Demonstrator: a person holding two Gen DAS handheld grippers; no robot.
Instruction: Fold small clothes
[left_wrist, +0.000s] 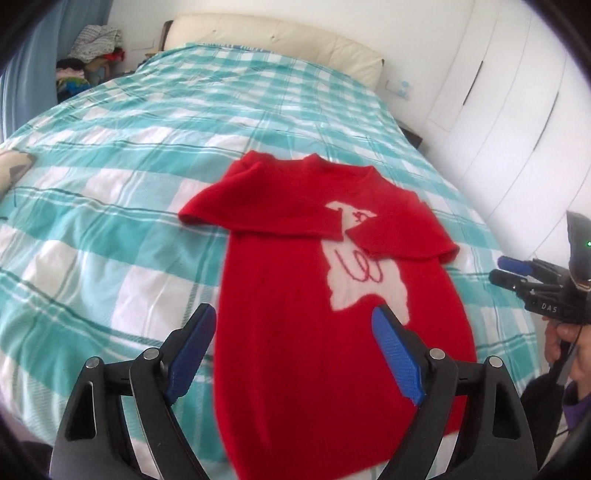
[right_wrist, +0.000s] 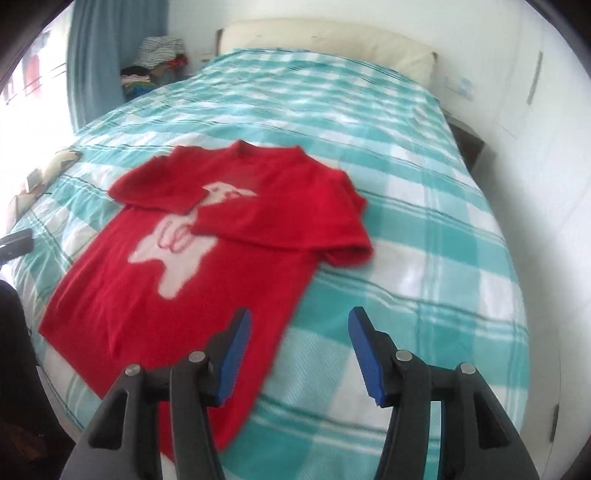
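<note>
Left gripper (left_wrist: 293, 350): jaws wide apart, blue pads facing each other, nothing between them. It hangs above the lower part of the red sweater (left_wrist: 295, 295); the pads touch no cloth as far as the left wrist view shows.

Right gripper (right_wrist: 299, 354): jaws apart, though less widely than the left pair, and empty. The left pad sits over the sweater's lower right edge, the right pad over bare bedcover. No contact with the fabric is visible. In the left wrist view this same tool appears at the right edge, held in a hand (left_wrist: 561, 339).

Red sweater: small knit garment with a white animal figure (left_wrist: 364, 266) on the chest. It lies flat on the bed, neckline toward the headboard, hem toward the cameras. Both sleeves are folded inward across the chest, their cuffs nearly meeting over the figure's upper part.

Bedcover (right_wrist: 424, 236): teal and white check, spread over the whole bed.

Headboard (left_wrist: 280, 40): cream, padded, at the far end.

Pile of clothes (right_wrist: 155, 62): heaped beside the blue curtain (right_wrist: 96, 55), well apart from the sweater.
</note>
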